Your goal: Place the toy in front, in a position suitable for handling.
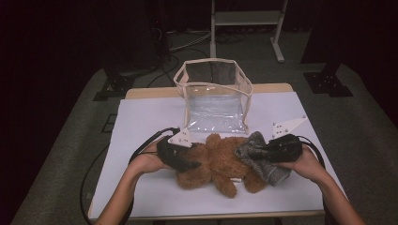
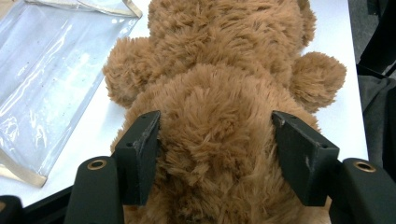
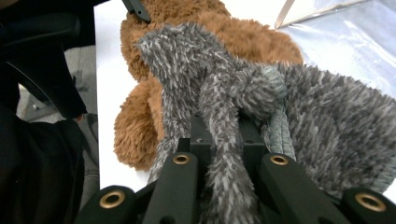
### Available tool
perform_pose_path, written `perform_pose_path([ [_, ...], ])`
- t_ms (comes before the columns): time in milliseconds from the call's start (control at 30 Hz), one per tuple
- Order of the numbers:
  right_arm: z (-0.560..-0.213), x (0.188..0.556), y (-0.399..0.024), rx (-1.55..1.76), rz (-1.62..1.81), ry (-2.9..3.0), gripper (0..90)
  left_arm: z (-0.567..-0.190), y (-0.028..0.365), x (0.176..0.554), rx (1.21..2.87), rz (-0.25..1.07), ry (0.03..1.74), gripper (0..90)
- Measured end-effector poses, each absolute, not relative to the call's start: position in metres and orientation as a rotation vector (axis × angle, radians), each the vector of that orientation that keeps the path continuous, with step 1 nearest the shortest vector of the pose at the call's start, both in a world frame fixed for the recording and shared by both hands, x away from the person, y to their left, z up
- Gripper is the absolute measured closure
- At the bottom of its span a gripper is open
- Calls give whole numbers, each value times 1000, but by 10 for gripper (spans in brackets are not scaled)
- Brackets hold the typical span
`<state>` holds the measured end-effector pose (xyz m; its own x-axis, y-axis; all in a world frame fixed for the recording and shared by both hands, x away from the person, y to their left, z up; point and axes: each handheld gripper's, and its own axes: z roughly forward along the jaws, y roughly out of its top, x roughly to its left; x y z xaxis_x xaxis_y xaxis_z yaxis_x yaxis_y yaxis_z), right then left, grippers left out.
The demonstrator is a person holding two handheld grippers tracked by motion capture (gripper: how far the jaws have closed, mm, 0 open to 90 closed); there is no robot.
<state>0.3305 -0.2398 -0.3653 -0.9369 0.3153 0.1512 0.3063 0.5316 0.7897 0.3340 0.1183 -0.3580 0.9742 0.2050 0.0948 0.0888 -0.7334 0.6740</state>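
Note:
A brown teddy bear [image 1: 213, 161] lies on the white table top [image 1: 141, 122]. My left gripper [image 1: 187, 164] comes at it from the left. In the left gripper view the jaws of this gripper [image 2: 215, 126] press into the fur on both sides of the teddy bear [image 2: 215, 70]. My right gripper [image 1: 258, 152] is shut on a grey fuzzy knit garment [image 1: 258, 161] that drapes over the bear's right end. In the right gripper view a fold of the grey garment [image 3: 243, 88] runs between the jaws of the right gripper [image 3: 224, 133], and behind it lies the bear [image 3: 140, 126].
A clear plastic bag with beige trim [image 1: 213, 93] stands open just behind the bear, and its clear side [image 2: 42, 79] lies close to the left gripper. Both forearms come in from the table's front edge. Dark stands and cables sit on the floor beyond the table.

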Motion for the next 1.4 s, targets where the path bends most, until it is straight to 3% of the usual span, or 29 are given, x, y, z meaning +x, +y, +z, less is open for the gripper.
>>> perform_pose_path([
  [567,-401,317,-264,670,1393,2777,805,-359,125,337,2397,188,220,344],
  [867,-358,333,-271,673,1481,2646,805,-361,128,332,2410,191,180,344],
  [1067,-334,354,-238,585,1464,2667,804,-361,128,330,2413,189,161,342],
  [1400,-351,343,-223,530,1388,2777,804,-359,145,325,2381,186,205,289],
])
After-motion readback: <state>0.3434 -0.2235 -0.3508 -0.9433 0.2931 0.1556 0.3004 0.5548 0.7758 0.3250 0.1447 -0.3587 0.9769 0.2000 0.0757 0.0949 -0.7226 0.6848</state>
